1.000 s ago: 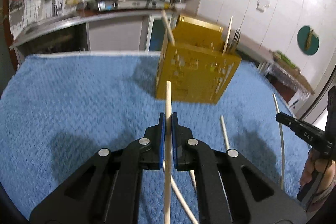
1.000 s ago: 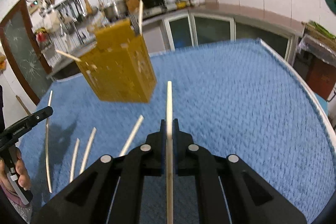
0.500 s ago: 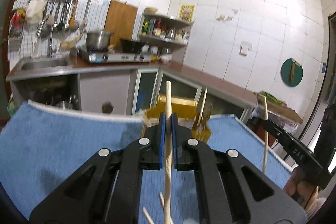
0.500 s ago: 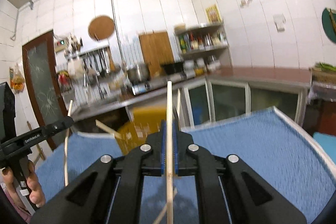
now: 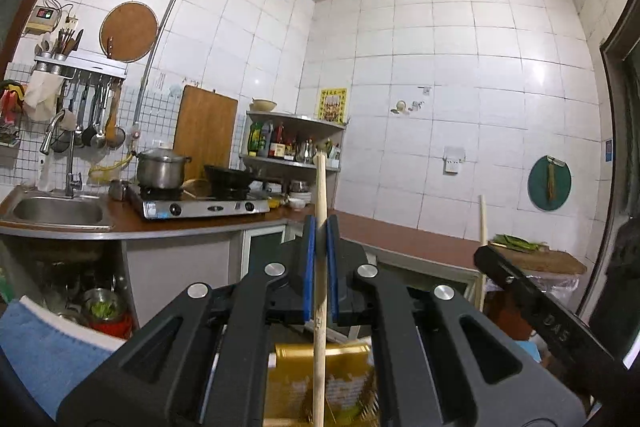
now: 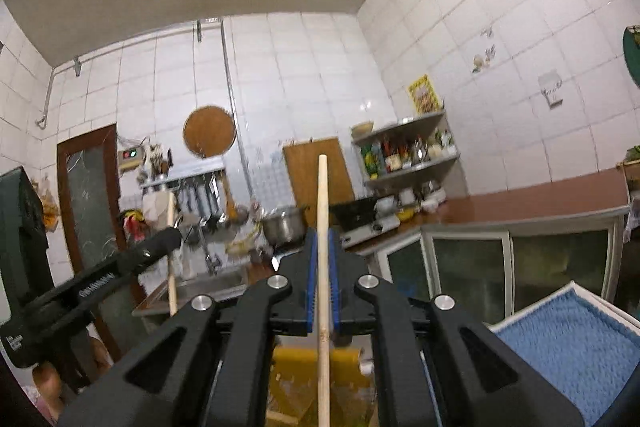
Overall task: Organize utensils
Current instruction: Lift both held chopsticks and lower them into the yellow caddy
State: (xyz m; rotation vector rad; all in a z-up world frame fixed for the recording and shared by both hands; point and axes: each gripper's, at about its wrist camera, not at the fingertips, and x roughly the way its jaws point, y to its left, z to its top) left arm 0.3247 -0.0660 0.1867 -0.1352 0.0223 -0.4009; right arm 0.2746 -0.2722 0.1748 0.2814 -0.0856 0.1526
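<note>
My left gripper [image 5: 320,227] is shut on a pale wooden chopstick [image 5: 320,315] that stands upright between the blue pads. My right gripper [image 6: 322,239] is likewise shut on a second upright chopstick [image 6: 323,267]. Both point level toward the kitchen wall. The yellow perforated utensil holder [image 5: 320,383] shows low between the left gripper's arms, and the same holder [image 6: 312,383] sits low in the right wrist view. The right gripper [image 5: 532,303] appears at the right edge of the left wrist view with its chopstick [image 5: 483,223]; the left gripper [image 6: 92,279] appears at the left of the right wrist view.
The blue towel [image 6: 568,343] covers the table, with its white edge visible [image 5: 48,347]. Beyond are a sink [image 5: 56,213], a gas stove [image 5: 200,205] with a steel pot [image 5: 162,171], a corner shelf of bottles [image 5: 292,147] and a brown counter [image 6: 520,203].
Both grippers have risen and tilted up from facing the towel to level, each still holding its chopstick. The holder dropped from mid-view to the bottom; the loose chopsticks on the towel left view.
</note>
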